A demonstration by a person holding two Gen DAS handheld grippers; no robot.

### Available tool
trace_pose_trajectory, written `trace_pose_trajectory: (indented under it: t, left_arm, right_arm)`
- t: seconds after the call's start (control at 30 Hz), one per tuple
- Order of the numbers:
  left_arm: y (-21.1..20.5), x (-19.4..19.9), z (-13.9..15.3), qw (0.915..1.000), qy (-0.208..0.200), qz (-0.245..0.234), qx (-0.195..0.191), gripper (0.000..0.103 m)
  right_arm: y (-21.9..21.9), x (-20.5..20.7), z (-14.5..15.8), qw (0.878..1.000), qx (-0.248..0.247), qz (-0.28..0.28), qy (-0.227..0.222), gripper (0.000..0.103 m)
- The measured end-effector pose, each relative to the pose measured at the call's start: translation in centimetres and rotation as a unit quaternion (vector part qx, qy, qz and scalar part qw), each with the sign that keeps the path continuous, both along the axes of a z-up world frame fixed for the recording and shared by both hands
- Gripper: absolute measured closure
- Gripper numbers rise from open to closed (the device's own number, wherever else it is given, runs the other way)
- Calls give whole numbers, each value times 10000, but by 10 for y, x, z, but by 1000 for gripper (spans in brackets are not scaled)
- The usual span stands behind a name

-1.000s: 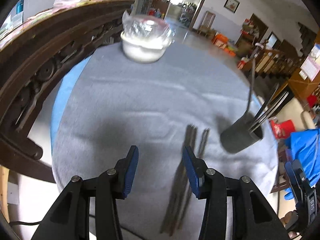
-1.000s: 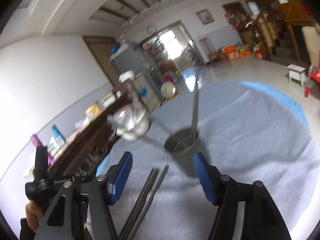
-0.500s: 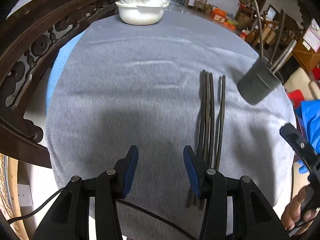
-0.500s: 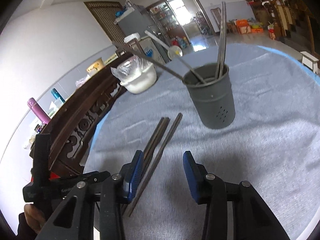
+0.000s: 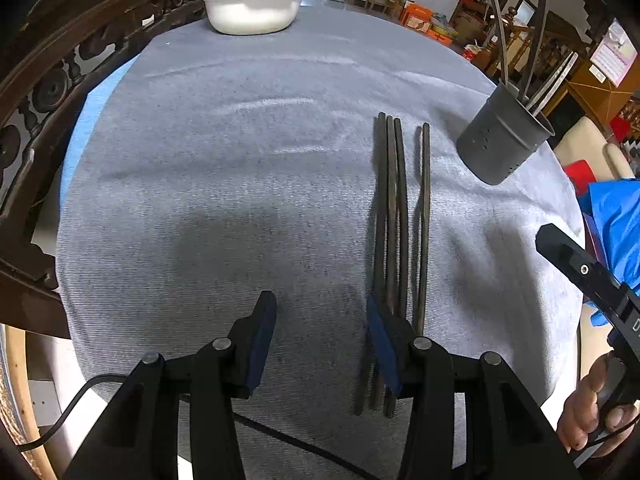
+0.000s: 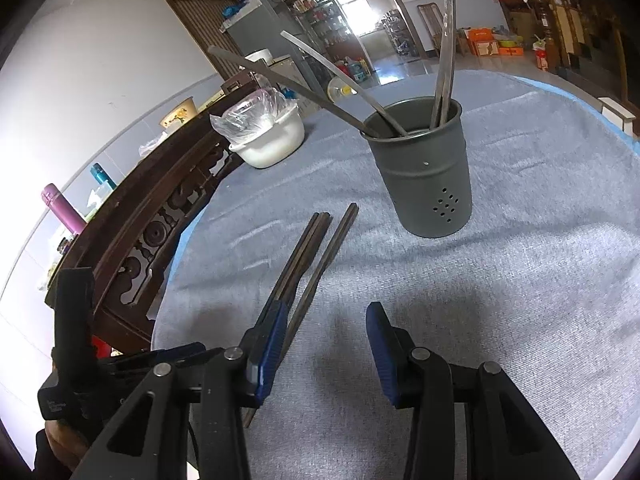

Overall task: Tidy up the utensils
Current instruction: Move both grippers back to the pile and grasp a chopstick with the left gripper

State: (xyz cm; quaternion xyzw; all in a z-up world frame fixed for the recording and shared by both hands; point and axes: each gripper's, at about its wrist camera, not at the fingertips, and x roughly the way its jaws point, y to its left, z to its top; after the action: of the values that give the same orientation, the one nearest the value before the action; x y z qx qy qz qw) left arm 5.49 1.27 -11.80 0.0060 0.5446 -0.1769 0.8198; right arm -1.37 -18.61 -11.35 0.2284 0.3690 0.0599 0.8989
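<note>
Several dark chopsticks (image 5: pixel 394 216) lie side by side on the grey tablecloth (image 5: pixel 224 184), pointing away from me. A grey perforated utensil holder (image 5: pixel 502 136) with several metal utensils stands to their right. My left gripper (image 5: pixel 320 320) is open and empty just above the cloth, its right finger over the near ends of the chopsticks. In the right wrist view the chopsticks (image 6: pixel 316 256) run under the left finger of my right gripper (image 6: pixel 326 340), which is open and empty. The holder (image 6: pixel 424 176) stands ahead of it.
A white bowl covered with clear plastic (image 5: pixel 252 4) sits at the far edge of the table; it shows in the right wrist view (image 6: pixel 266 132) too. A carved dark wooden rail (image 5: pixel 44 80) borders the table's left side. A blue cloth (image 5: pixel 616 216) lies at the right.
Both grippers have come down and closer to the table. The view has tilted onto the chopsticks, which now reach under the fingers. The right gripper's opening has narrowed from a second ago.
</note>
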Motion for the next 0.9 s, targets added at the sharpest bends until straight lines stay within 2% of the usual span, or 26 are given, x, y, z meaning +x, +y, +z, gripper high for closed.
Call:
trace_pose_trajectory:
  t: [0.6, 0.9]
  left_arm:
    - [-19, 18, -8, 9997, 10, -231, 79, 54]
    - [-12, 31, -11, 9999, 85, -75, -66, 54]
  right_arm:
    - [4, 13, -9, 9998, 37, -67, 199, 58]
    - [3, 16, -11, 9996, 70, -135, 247, 58]
